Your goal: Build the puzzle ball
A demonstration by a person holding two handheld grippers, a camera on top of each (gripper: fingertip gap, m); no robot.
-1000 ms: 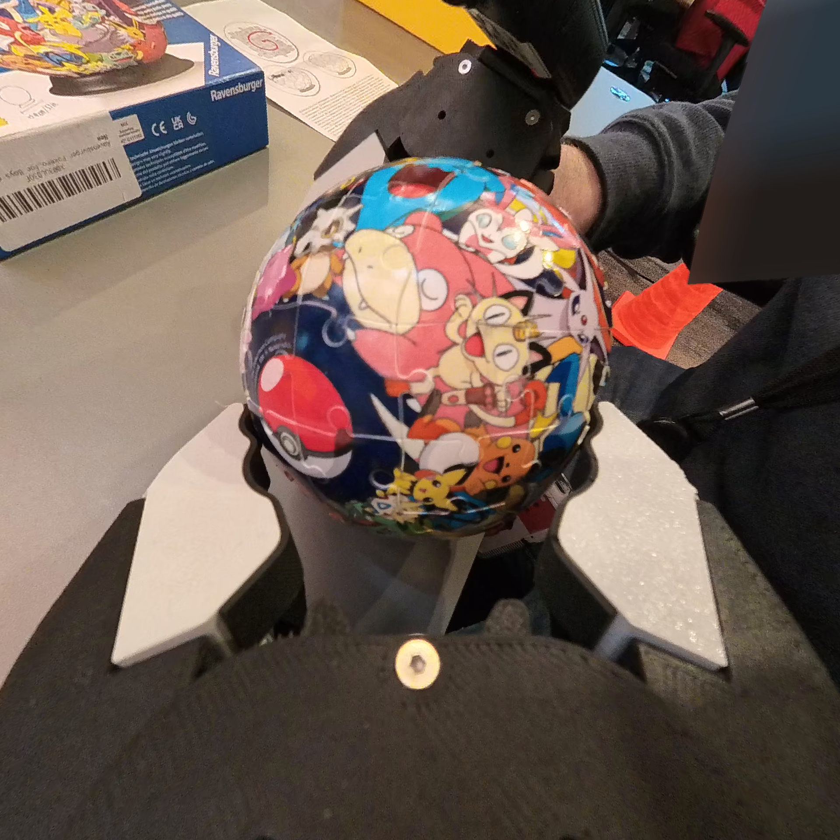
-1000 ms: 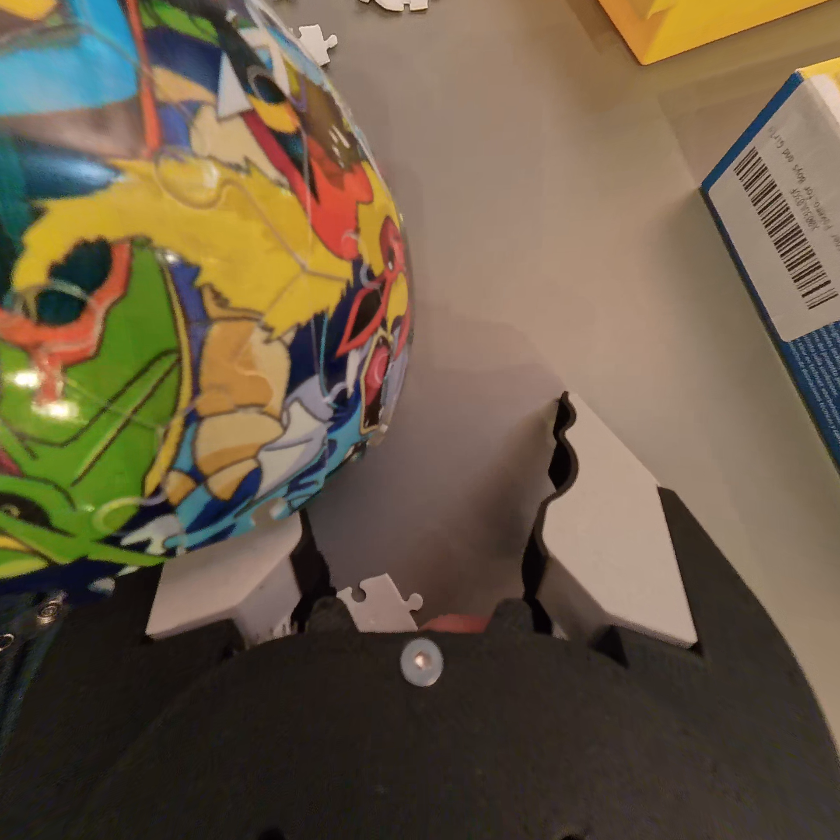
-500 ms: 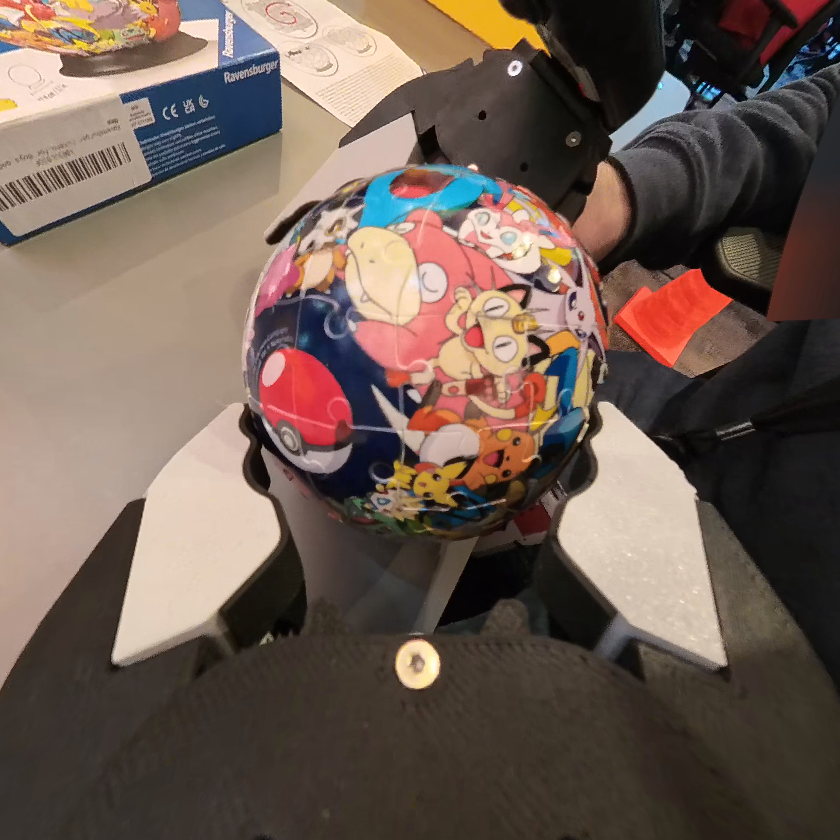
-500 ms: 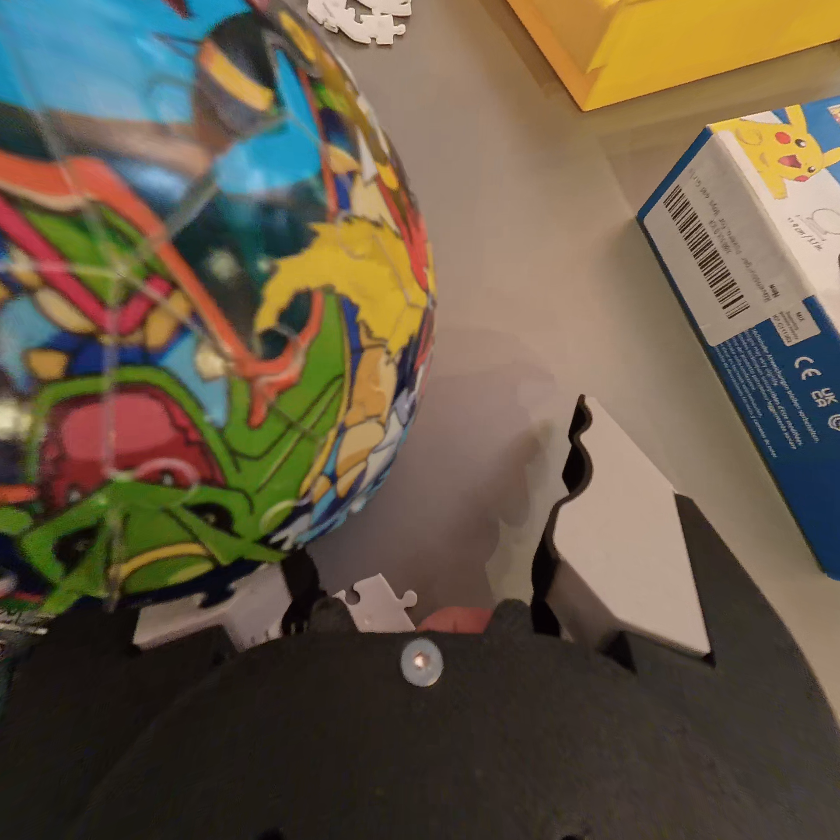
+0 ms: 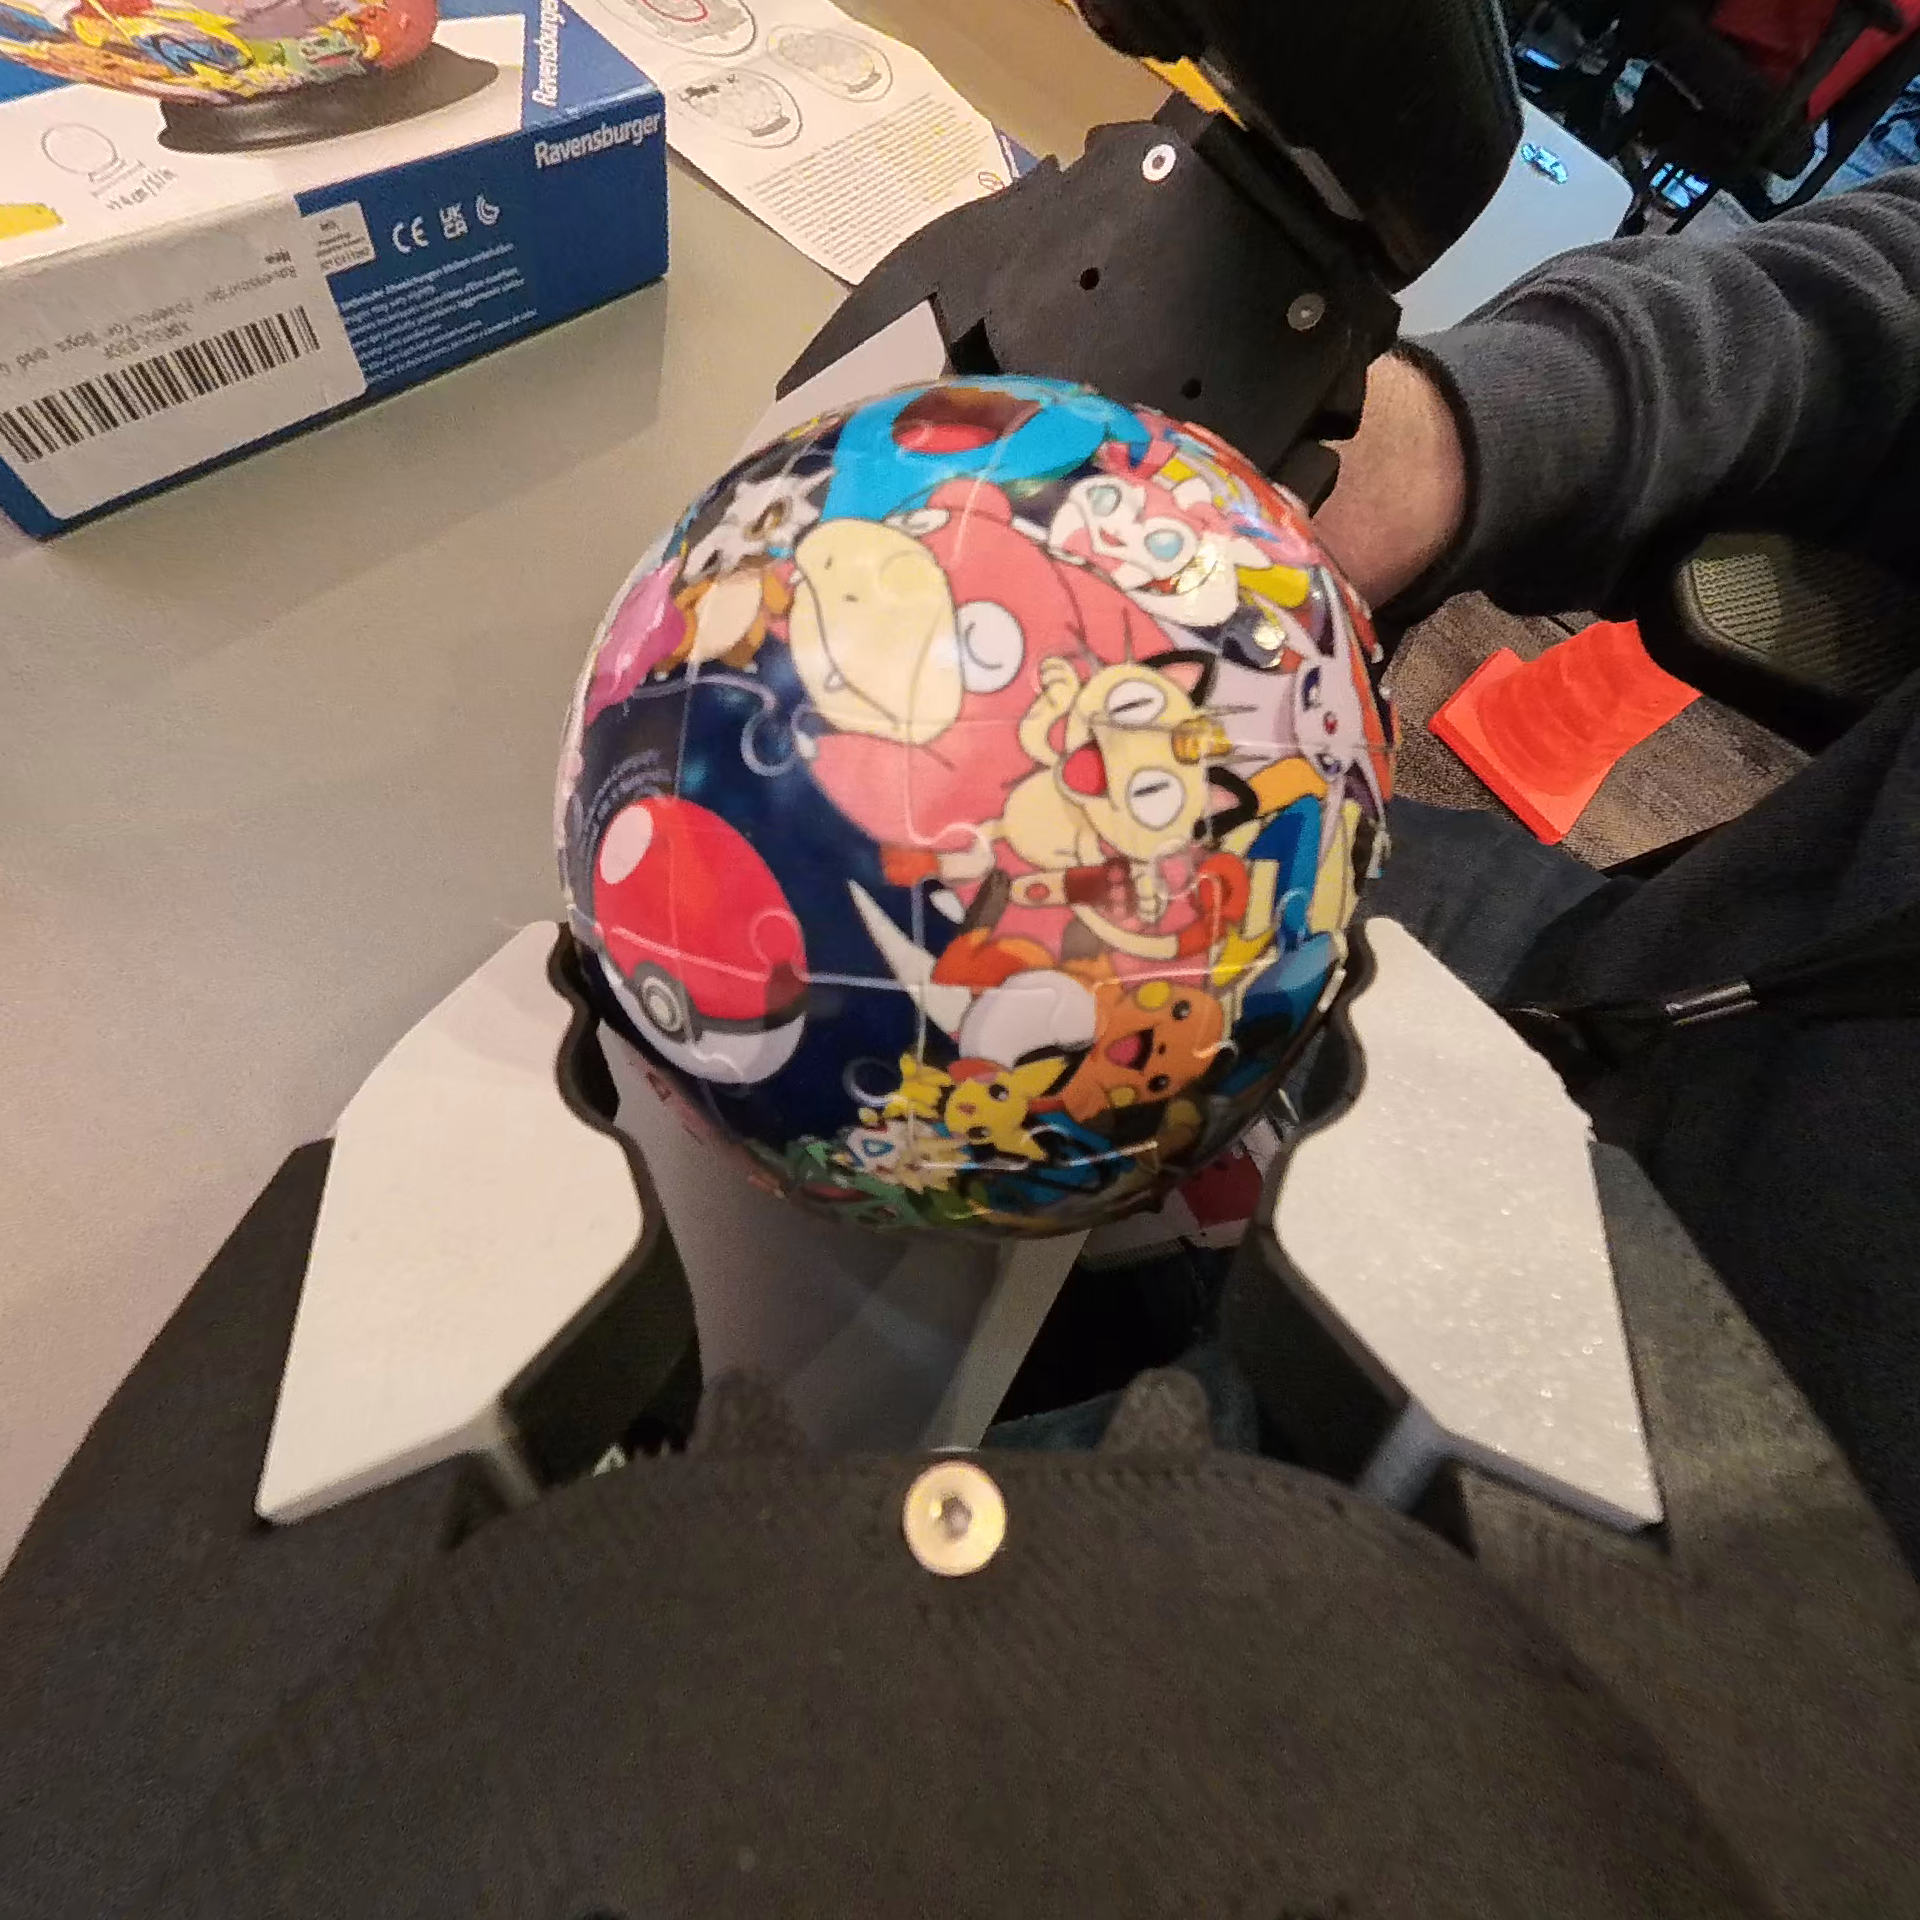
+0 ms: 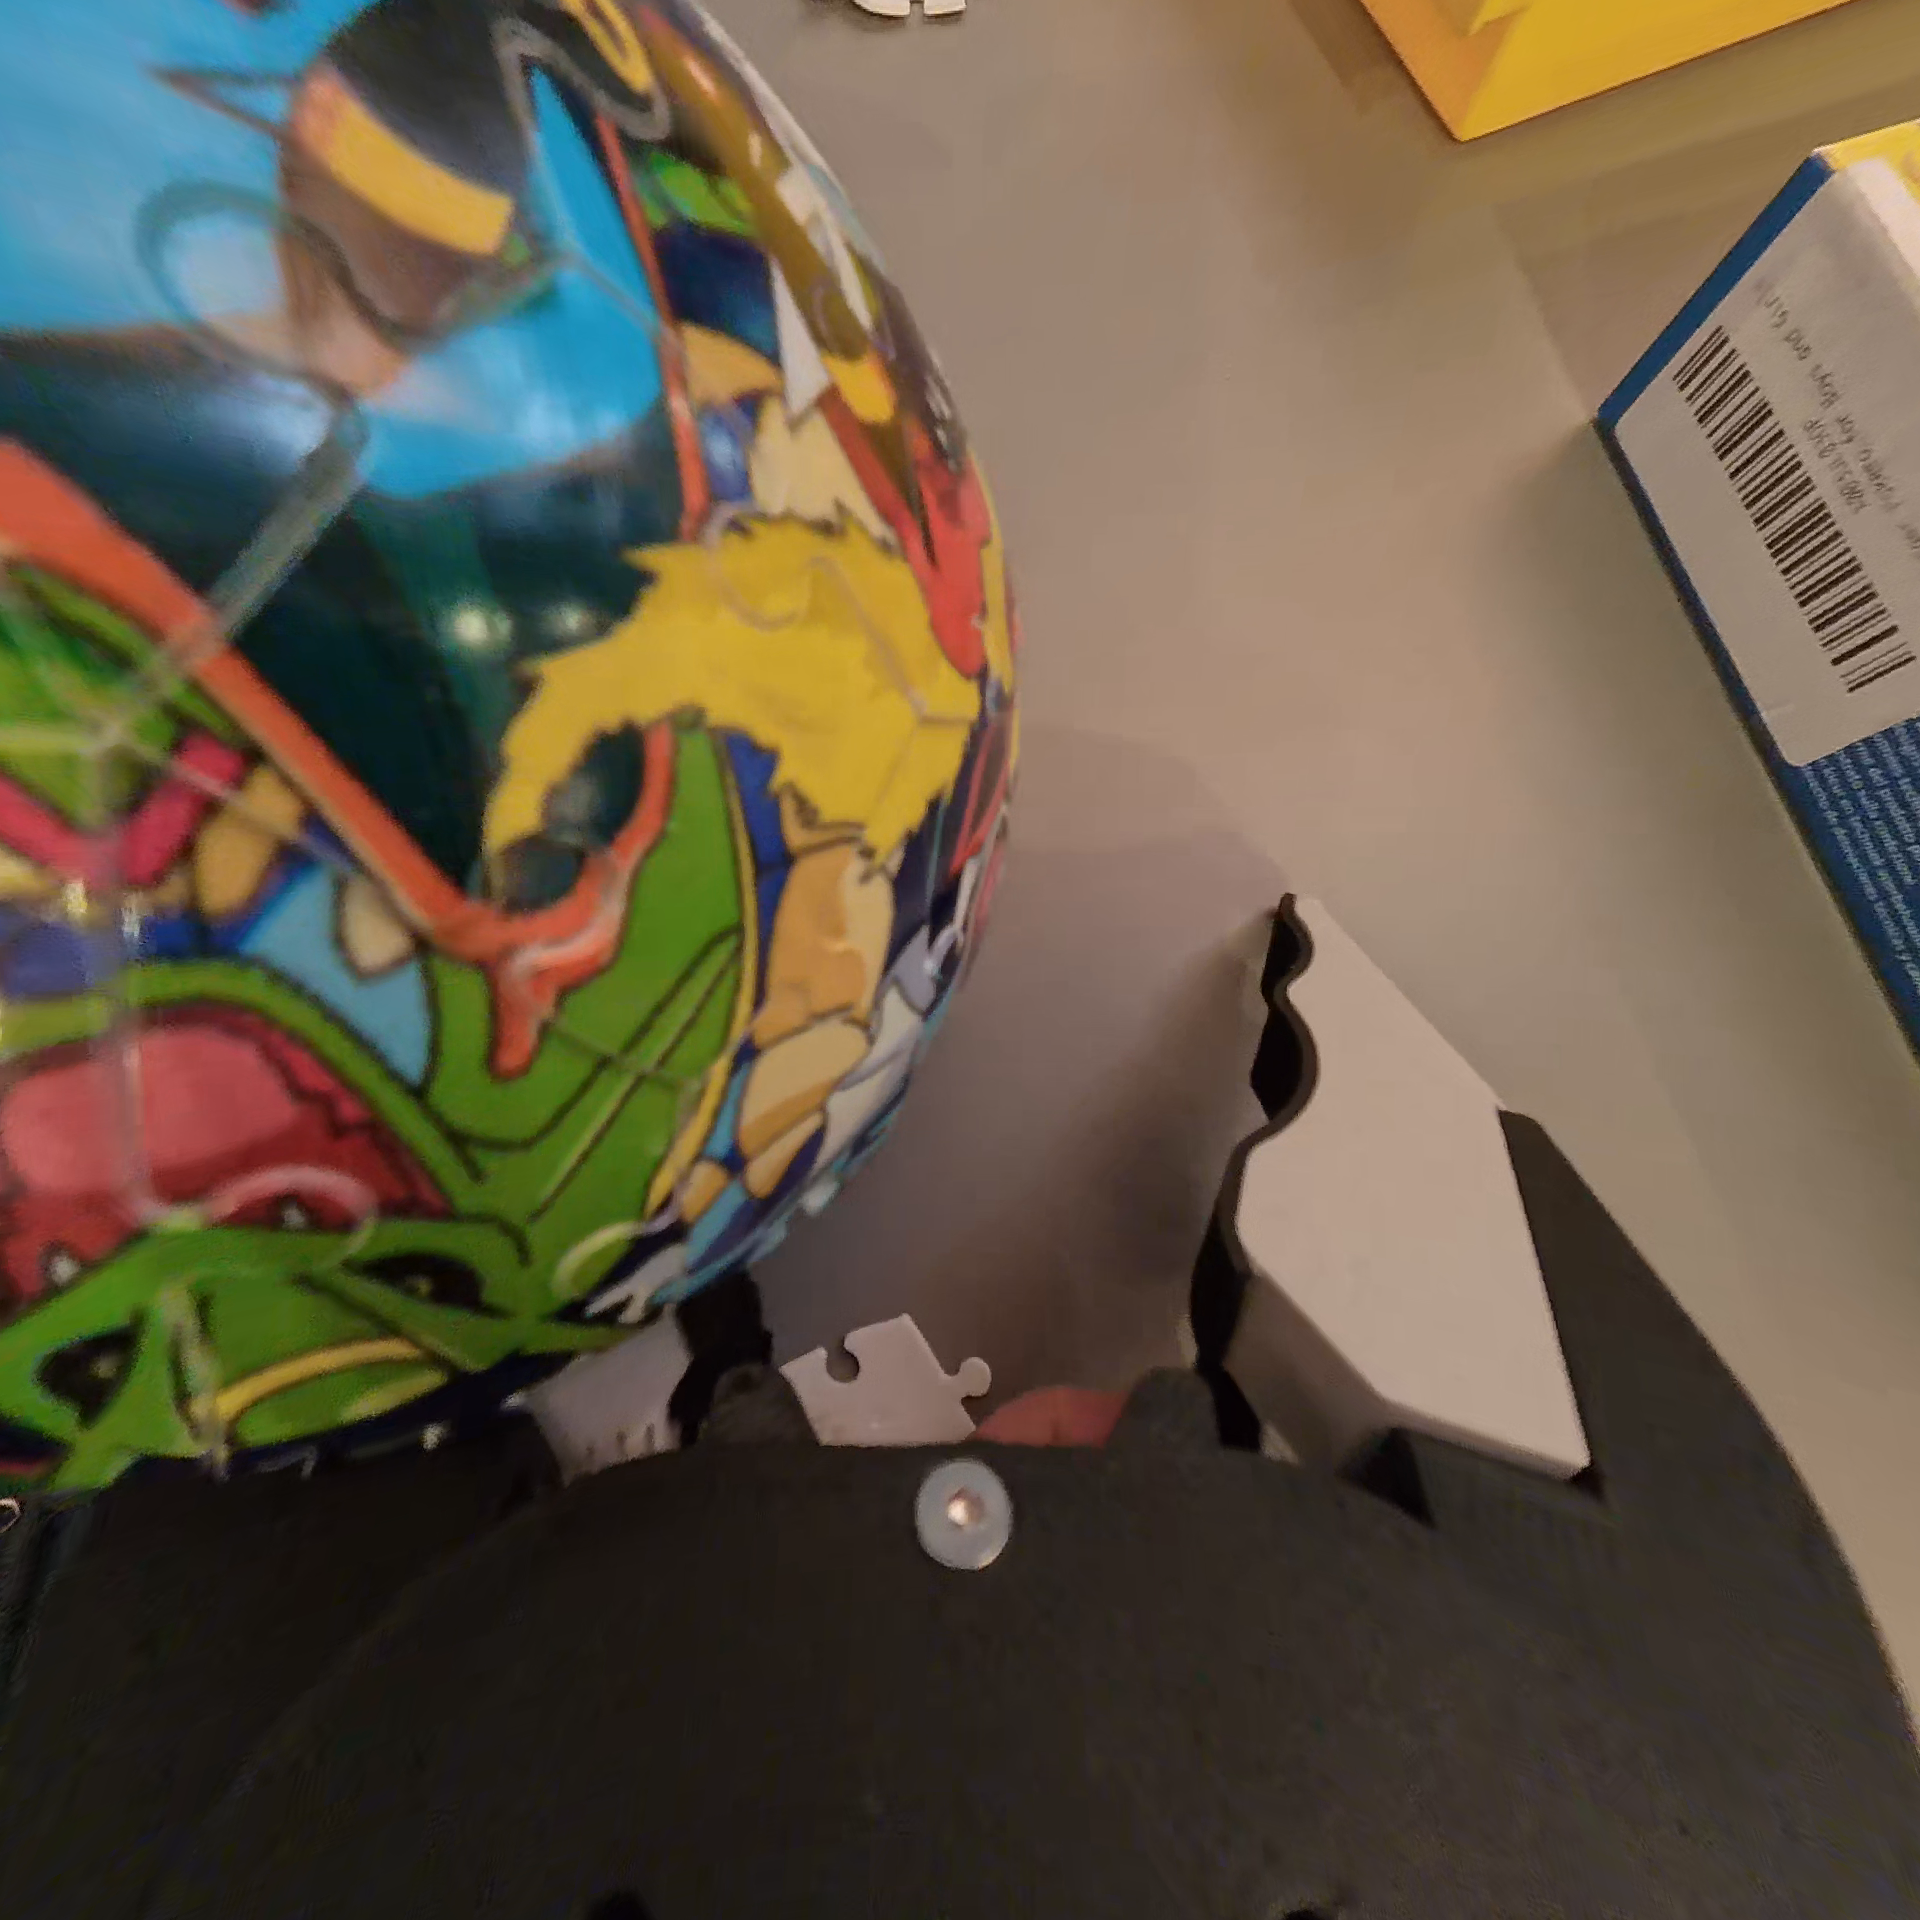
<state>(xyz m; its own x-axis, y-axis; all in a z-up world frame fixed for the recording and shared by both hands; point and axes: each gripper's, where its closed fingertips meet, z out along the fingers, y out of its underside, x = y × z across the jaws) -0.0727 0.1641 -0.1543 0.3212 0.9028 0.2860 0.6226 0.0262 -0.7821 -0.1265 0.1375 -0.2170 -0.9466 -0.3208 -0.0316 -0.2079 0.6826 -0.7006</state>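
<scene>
My left claw point(image 5: 961, 1023) is clamped on the puzzle ball point(image 5: 971, 800), one grey finger pressed to each lower flank, holding it up above the table point(image 5: 260, 779). My right claw point(image 6: 987, 1195) stands spread wide with nothing between its fingers; its right finger point(image 6: 1382, 1226) is well apart from the ball point(image 6: 416, 727), which sits against its left side.

I judge the ball to be light and hollow, a glossy shell of curved interlocked pieces, so it will be slippery and will pop apart at the seams if squeezed hard. I would hold it low and wide across the middle, as now, with gentle pressure only.

The left camera alone shows the grip, the person's sleeve point(image 5: 1662, 395) behind the other claw, a paper sheet point(image 5: 831, 135) and an orange thing point(image 5: 1548, 727) on the floor. The right camera alone shows the ball's far face, a loose white puzzle piece point(image 6: 894, 1387) lying just below the ball and a yellow box point(image 6: 1621, 52). The blue box point(image 5: 312, 260) shows in both.
</scene>
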